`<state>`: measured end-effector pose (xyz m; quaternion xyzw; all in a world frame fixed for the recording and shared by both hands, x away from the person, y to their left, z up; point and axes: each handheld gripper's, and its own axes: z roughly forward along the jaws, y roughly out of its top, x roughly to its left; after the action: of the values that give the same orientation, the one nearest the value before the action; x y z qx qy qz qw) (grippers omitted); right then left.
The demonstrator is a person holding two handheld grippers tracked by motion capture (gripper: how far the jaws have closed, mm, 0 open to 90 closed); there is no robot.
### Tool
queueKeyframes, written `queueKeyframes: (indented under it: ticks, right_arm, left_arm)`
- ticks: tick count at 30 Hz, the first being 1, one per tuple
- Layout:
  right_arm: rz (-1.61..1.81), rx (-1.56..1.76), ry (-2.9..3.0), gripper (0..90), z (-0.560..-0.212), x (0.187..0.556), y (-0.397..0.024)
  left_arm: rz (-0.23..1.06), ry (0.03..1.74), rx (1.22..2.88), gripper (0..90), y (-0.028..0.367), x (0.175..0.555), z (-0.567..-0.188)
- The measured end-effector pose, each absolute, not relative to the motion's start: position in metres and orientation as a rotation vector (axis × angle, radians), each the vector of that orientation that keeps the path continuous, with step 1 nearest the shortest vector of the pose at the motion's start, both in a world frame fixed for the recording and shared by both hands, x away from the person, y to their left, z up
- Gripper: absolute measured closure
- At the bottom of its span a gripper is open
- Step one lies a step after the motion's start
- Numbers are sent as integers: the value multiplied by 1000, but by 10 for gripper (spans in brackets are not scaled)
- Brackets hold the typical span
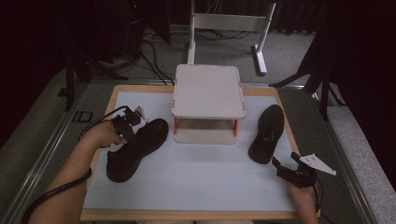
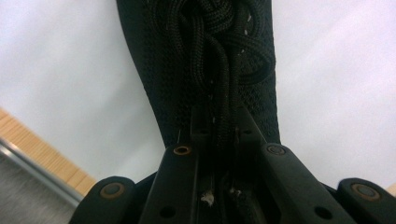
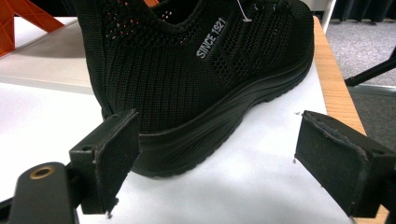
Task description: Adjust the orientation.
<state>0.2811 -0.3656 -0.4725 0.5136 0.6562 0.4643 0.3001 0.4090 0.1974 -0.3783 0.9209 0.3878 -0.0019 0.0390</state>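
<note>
**Left tongs pinch a lace; right tongs wait behind the other shoe's heel**

On the white mat of the counter (image 1: 187, 186), two black knit shoes flank a small two-tier stand (image 1: 208, 100). The left shoe (image 1: 135, 149) lies at a slant, its long axis running from the near-left corner up toward the stand. The left tongs (image 1: 128, 133) sit over its upper, pressed together on a strand of the shoelace (image 2: 223, 116); in the left gripper view the lace runs straight down from the knotted bundle into the narrow gap between the jaws.

The right shoe (image 1: 267, 133) lies to the right of the stand, long axis pointing away from the person, slightly tilted. The right tongs (image 1: 285, 169) are just beside its heel, spread wide and holding nothing; in the right gripper view the heel (image 3: 154, 140) stands nearer the left jaw, off the middle of the gap.

The work in hand looks like the left shoe's lace. Any pull would best follow the lace's own line, away from the knot, and the left hand is plainly the nearer one.
</note>
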Motion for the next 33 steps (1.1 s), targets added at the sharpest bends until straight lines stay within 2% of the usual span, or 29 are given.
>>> queueKeyframes:
  ticks: [13, 20, 23, 30, 33]
  right_arm:
    - [1231, 1361, 1753, 133, -473, 281, -365]
    - [1236, 1360, 1761, 133, -472, 282, -366]
    - [1233, 1358, 1763, 133, -472, 282, -365]
    - [1232, 1357, 1766, 133, -473, 282, -365]
    - [1232, 1357, 1765, 134, -473, 282, -365]
  left_arm:
    - [-35, 1260, 2679, 809, 210, 404, -382]
    - [-86, 1290, 2596, 673, 218, 403, -379]
    - [-70, 1292, 2593, 570, 219, 400, -381]
    - [-55, 1306, 2538, 508, 225, 391, -378]
    - [-50, 1319, 2508, 508, 230, 386, -376]
